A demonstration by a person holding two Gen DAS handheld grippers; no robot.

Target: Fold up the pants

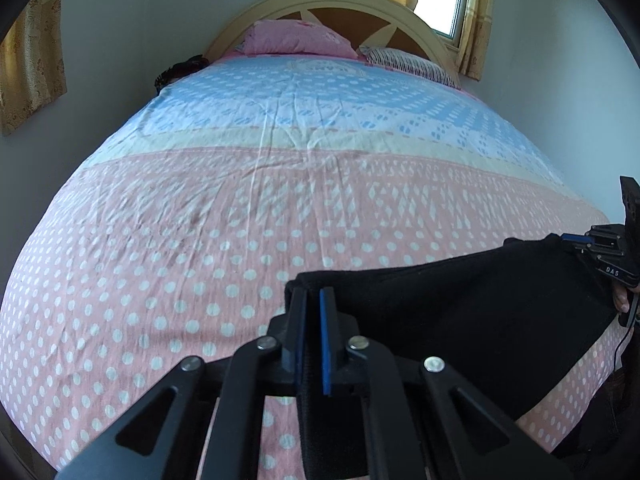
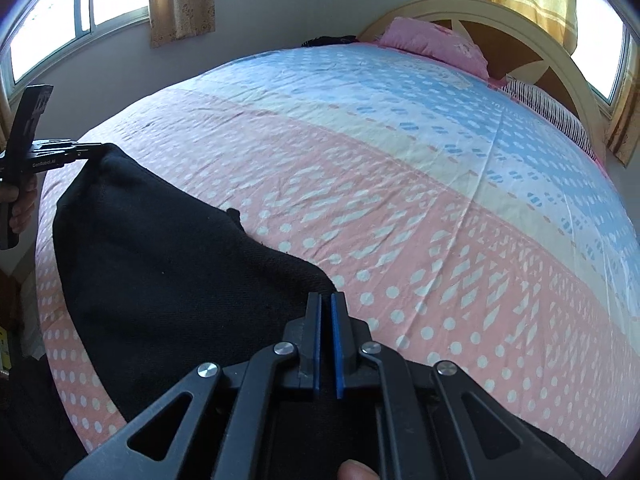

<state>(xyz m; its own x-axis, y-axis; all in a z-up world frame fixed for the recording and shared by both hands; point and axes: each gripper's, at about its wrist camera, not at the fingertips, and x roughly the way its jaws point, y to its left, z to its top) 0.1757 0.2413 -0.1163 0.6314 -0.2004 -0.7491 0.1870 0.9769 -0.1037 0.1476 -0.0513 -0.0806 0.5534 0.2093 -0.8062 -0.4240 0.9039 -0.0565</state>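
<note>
Black pants hang stretched between my two grippers above the near edge of the bed. My left gripper is shut on one top corner of the pants, the cloth pinched between its blue pads. My right gripper is shut on the other top corner of the pants. In the left wrist view the right gripper shows at the far right, holding the cloth. In the right wrist view the left gripper shows at the far left, holding the cloth. The lower part of the pants drops out of sight below the bed edge.
The bed sheet is pink with white dots near me and blue farther away. A pink pillow and a striped pillow lie by the cream headboard. Curtained windows and walls surround the bed.
</note>
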